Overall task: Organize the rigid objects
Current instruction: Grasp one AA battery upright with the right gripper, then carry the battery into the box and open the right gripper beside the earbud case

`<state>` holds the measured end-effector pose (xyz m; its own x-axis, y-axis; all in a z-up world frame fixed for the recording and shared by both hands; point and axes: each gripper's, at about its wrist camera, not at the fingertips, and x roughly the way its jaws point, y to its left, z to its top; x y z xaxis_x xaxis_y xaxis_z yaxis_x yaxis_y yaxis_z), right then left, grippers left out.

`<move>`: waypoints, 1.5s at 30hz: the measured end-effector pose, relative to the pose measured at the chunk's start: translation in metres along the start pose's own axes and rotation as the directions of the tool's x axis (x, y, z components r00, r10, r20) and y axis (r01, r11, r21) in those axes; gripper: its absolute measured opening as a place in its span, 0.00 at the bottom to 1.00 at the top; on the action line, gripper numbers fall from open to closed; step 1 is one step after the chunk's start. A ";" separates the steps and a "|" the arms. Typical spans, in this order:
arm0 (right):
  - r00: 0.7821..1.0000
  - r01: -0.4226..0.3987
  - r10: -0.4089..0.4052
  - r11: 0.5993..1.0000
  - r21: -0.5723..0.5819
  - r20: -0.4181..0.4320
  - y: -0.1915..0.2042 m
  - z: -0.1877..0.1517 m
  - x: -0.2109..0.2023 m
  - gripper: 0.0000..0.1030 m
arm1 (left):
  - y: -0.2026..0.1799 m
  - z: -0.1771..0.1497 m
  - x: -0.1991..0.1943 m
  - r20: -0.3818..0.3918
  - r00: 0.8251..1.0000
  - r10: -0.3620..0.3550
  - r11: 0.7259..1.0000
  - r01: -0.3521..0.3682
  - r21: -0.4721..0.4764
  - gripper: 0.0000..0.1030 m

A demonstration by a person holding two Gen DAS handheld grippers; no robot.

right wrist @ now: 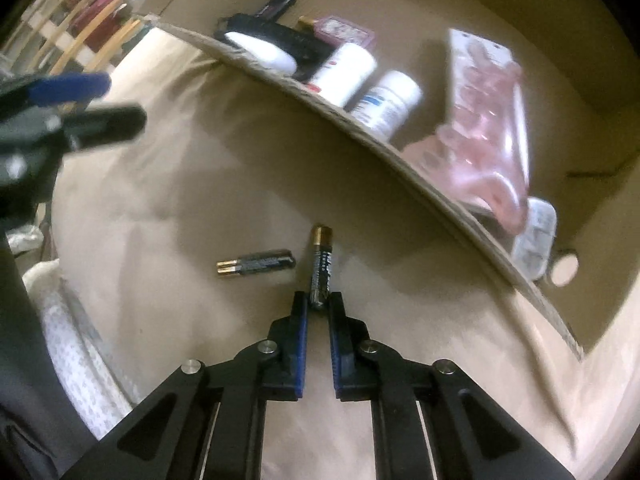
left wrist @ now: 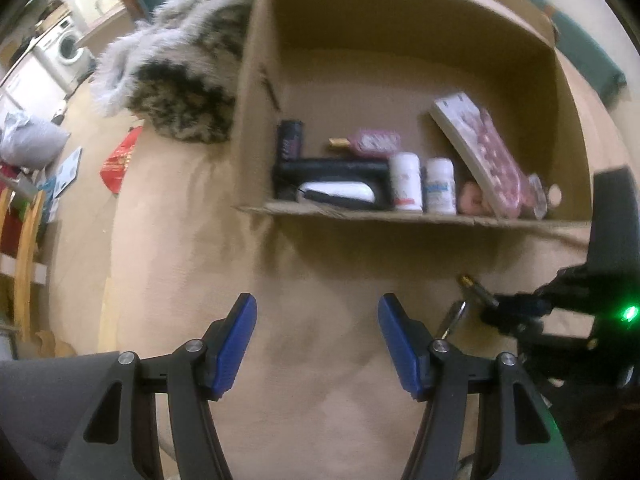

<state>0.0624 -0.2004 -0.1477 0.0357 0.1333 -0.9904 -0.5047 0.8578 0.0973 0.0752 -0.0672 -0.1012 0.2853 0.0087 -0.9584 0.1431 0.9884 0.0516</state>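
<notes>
My right gripper (right wrist: 318,300) is shut on a black battery (right wrist: 321,268) with a gold tip, held by its near end just over the beige sheet. A second battery (right wrist: 257,263) lies on the sheet just to its left. In the left wrist view my left gripper (left wrist: 317,320) is open and empty above the sheet. There the right gripper (left wrist: 496,312) shows at the right with the held battery (left wrist: 478,290). The cardboard box (left wrist: 360,214) ahead holds two white pill bottles (left wrist: 424,186), a pink book (left wrist: 480,152), a black object and a white object (left wrist: 340,192).
A furry grey blanket (left wrist: 180,64) lies left of the box. A red packet (left wrist: 120,160) and papers lie on the floor at the left, near a wooden chair (left wrist: 24,240). A clear small case (right wrist: 536,236) and round lid (right wrist: 564,266) sit in the box's right corner.
</notes>
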 end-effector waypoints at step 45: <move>0.961 -0.092 -0.013 0.928 0.360 0.277 -0.048 -0.034 -0.081 0.10 | -0.062 0.006 0.052 -0.124 0.989 0.081 0.996 -0.078 0.032 0.09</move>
<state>0.0547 -0.2688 -0.0752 0.2796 0.2546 -0.9258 -0.1610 0.9630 0.2162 0.0869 -0.1290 -0.1522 0.1766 0.1078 -0.9784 0.1511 0.9792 0.1352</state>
